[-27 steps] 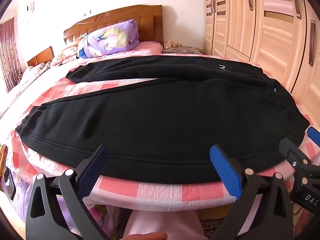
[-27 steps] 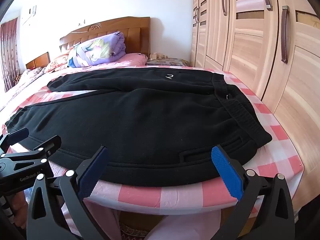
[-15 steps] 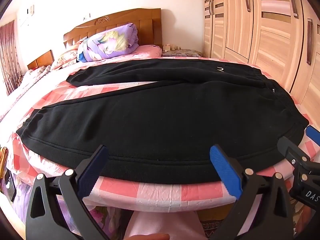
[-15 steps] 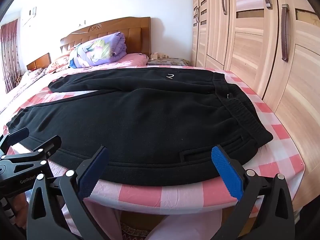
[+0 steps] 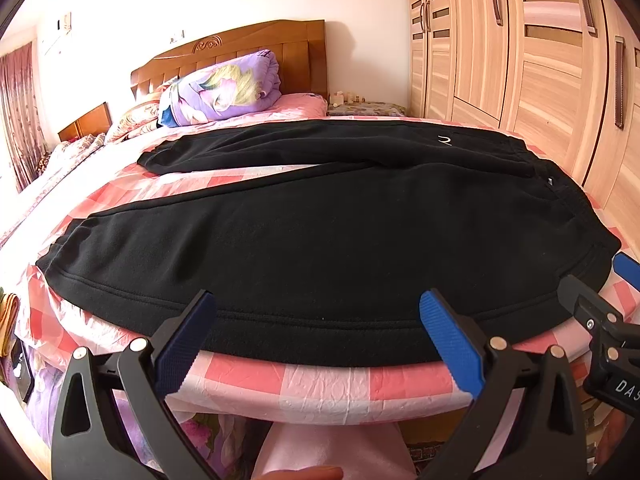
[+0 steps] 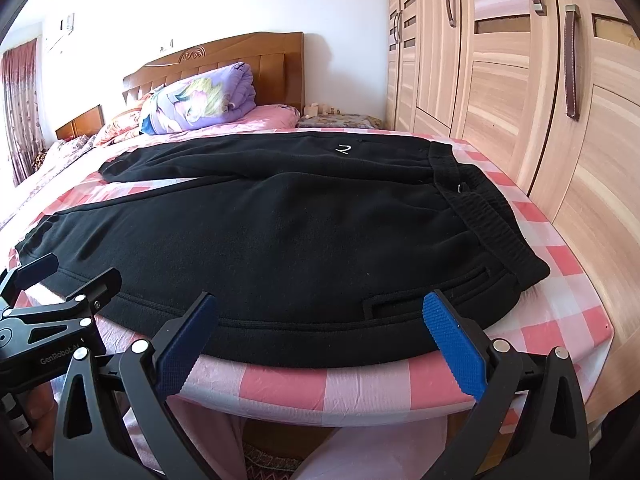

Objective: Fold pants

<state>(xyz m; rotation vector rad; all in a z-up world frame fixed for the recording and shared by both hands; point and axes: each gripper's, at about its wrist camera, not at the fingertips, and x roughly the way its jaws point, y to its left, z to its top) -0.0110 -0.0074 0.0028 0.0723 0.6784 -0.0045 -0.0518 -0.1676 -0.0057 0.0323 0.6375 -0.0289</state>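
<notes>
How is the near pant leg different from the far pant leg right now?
The near leg lies along the bed's front edge by the open tongs; the far leg lies farther back toward the pillow. The far leg bears a small white logo; the near leg shows a pocket slit. Both are black and lie flat.

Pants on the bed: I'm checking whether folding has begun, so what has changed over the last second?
Nothing visibly changed. The black pants lie spread flat on the checked sheet, and the left gripper and right gripper hover at the near hem with jaws open and empty.
</notes>
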